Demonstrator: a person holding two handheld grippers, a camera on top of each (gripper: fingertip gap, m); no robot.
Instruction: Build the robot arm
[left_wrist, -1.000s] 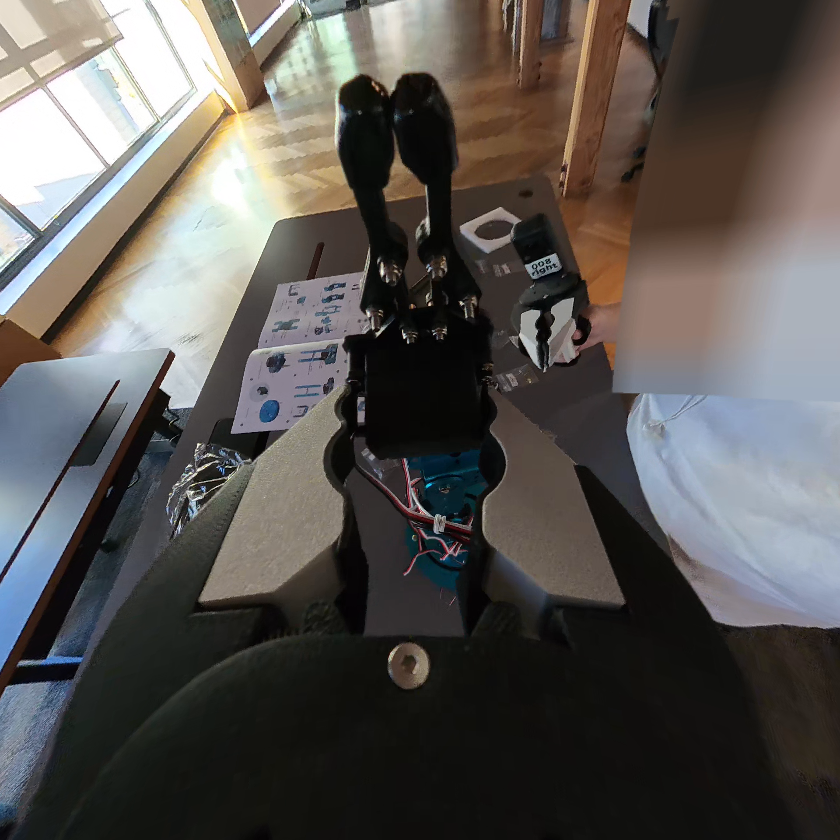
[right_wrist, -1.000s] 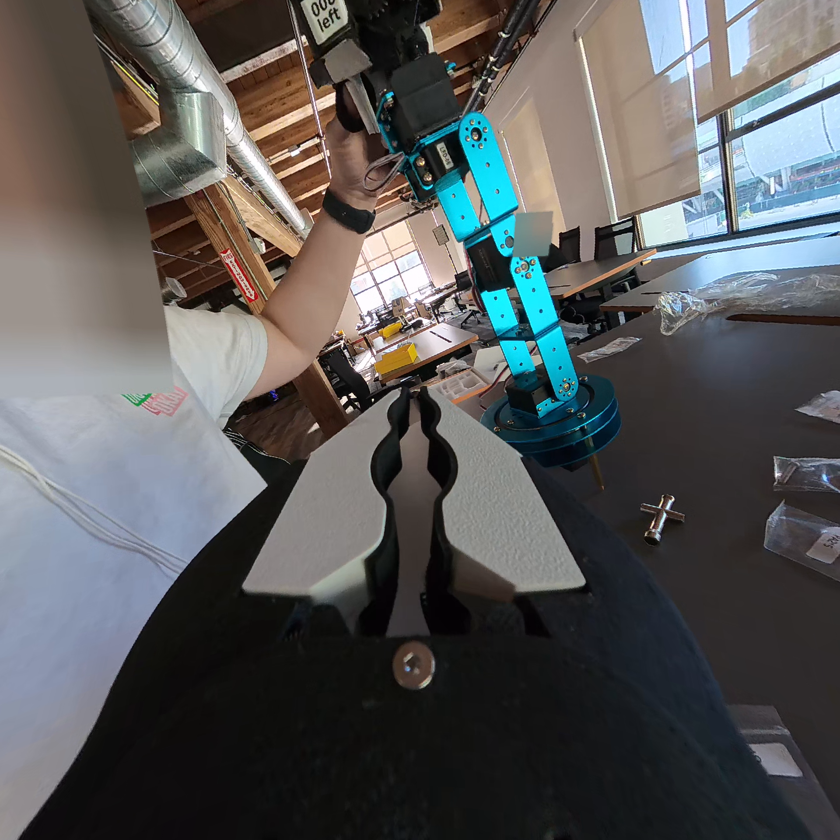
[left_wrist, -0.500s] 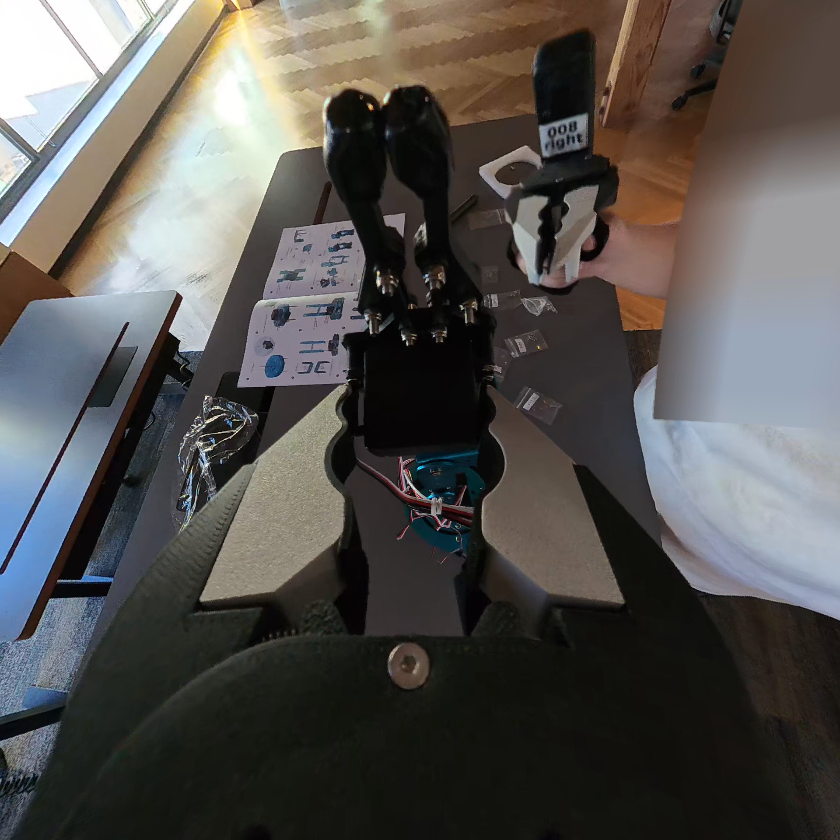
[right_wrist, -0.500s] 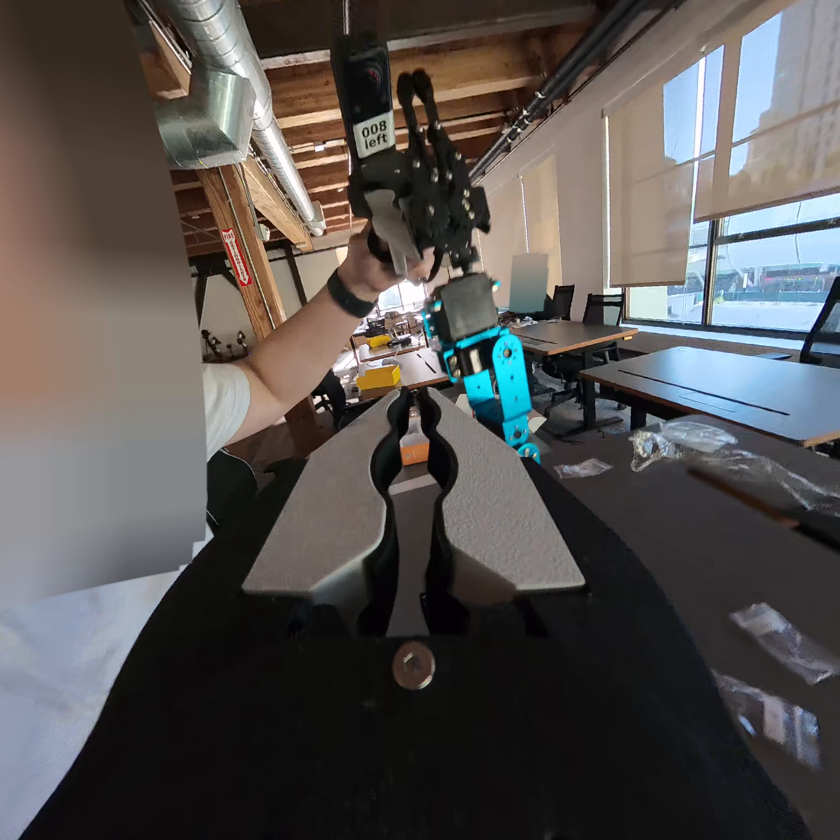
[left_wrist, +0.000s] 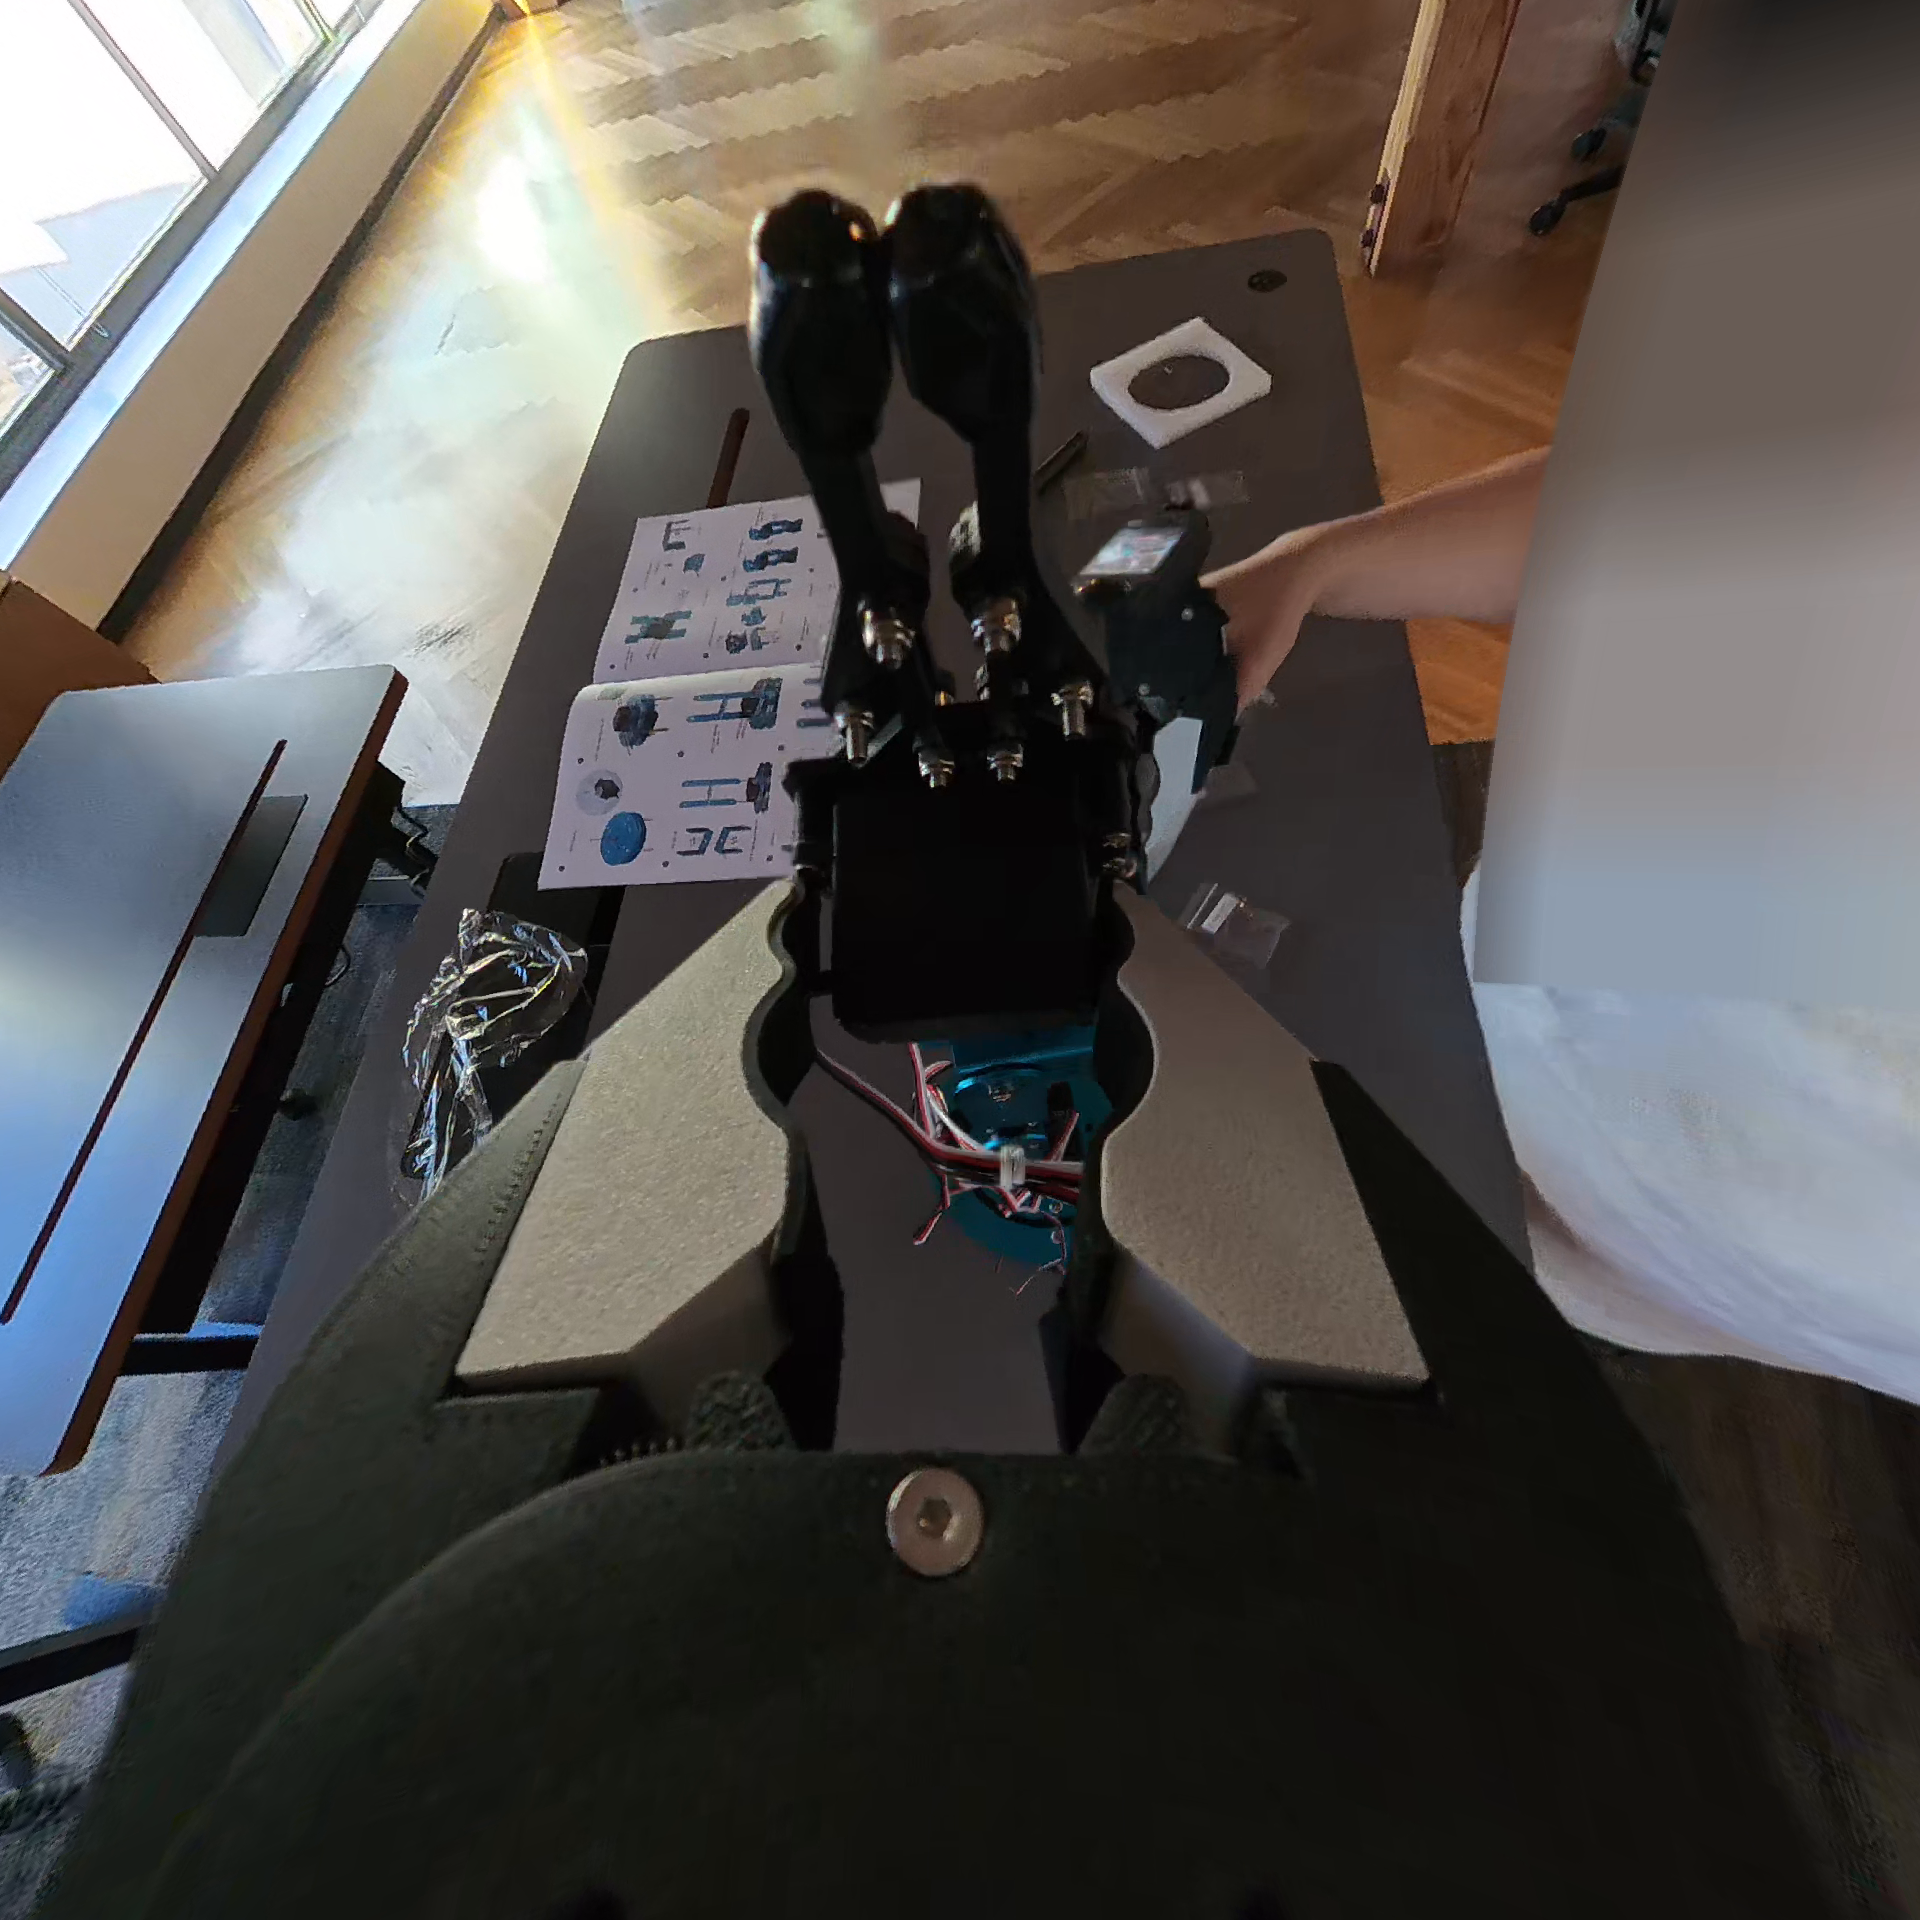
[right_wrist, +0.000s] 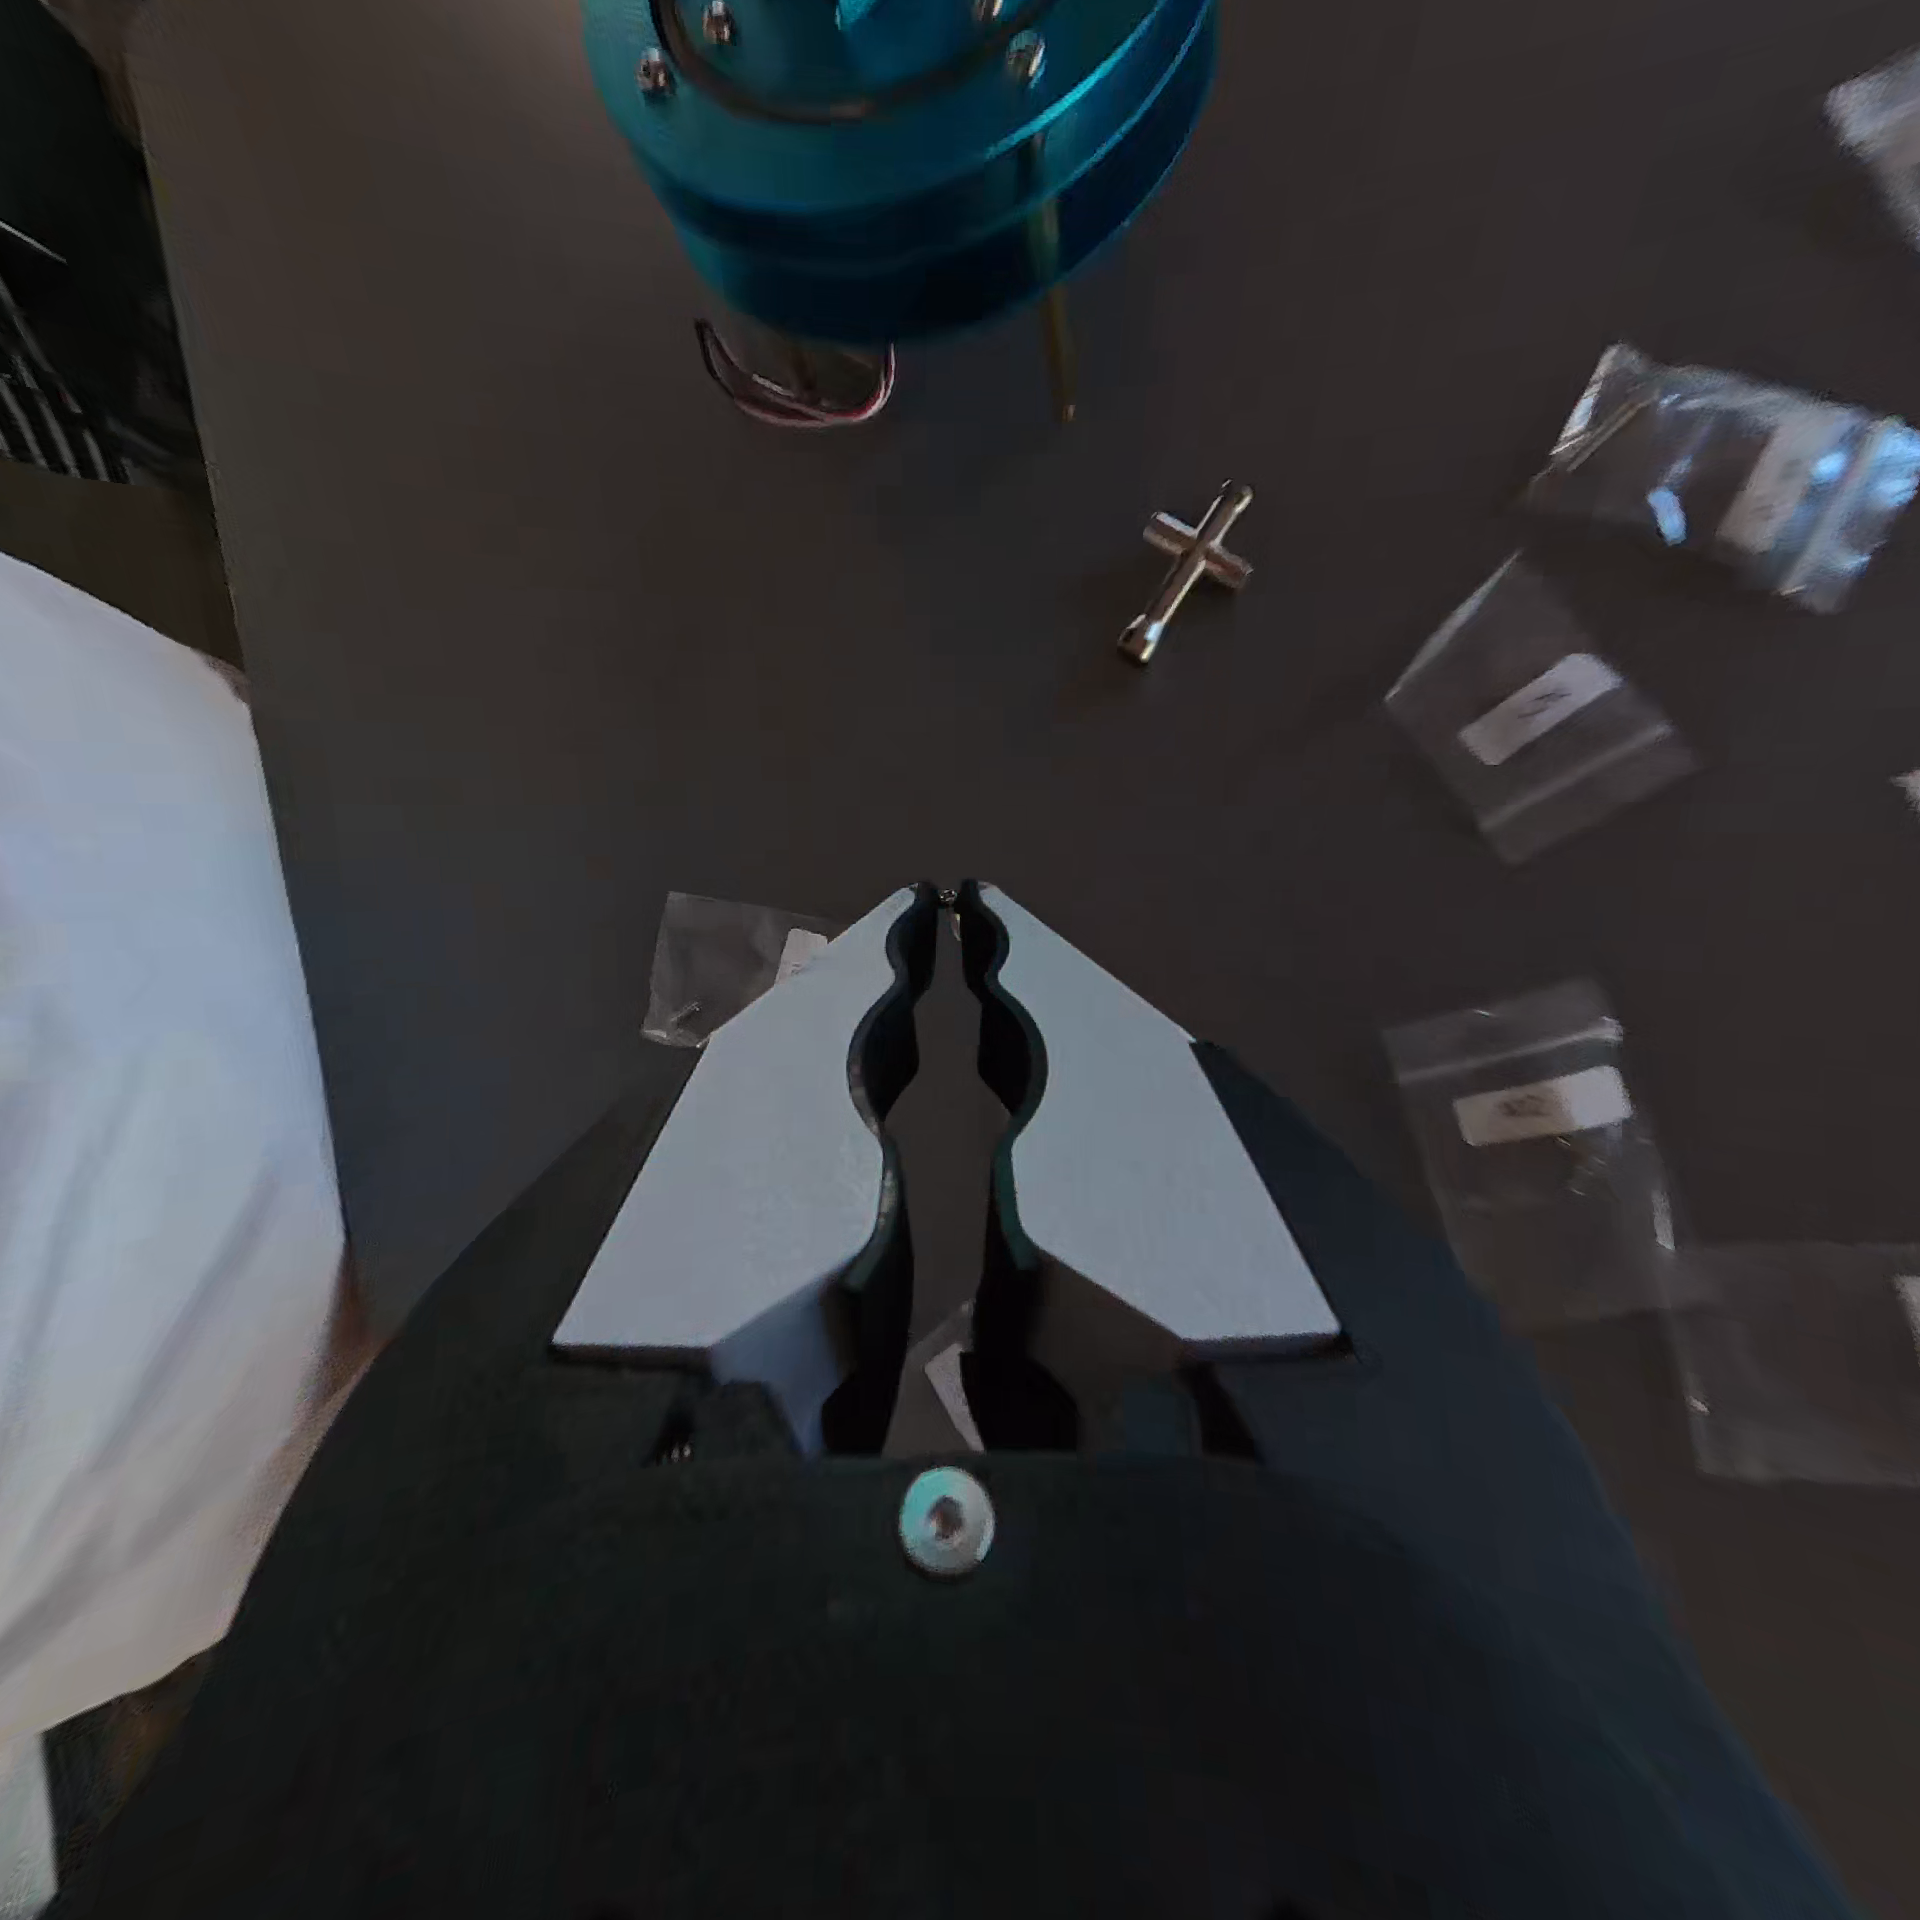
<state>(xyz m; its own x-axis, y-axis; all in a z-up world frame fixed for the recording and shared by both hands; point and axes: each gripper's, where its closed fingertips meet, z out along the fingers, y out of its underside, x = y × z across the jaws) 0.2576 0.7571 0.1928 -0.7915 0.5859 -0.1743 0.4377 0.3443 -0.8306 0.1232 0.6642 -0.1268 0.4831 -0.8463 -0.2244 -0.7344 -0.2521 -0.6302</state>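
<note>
My left gripper is shut on the black servo block of a small robot arm. The arm's black two-finger claw points away from me. Its blue round base with red and white wires stands below on the dark table. My right gripper is shut and points down at the table just short of the blue base. A tiny dark speck sits between its tips; I cannot tell what it is. The right gripper also shows in the left wrist view, beside the claw, held by a hand.
A metal cross wrench lies right of the base. Several small clear bags lie to the right, and one lies by the left fingertip. An open instruction sheet, crumpled plastic and a white foam square lie on the table. A person in white stands at the right. About 35 centimetres separates my left fingertips from my right.
The right gripper has swung down from the air, where it faced the room, to point at the table near the blue base. The left gripper still holds the black block.
</note>
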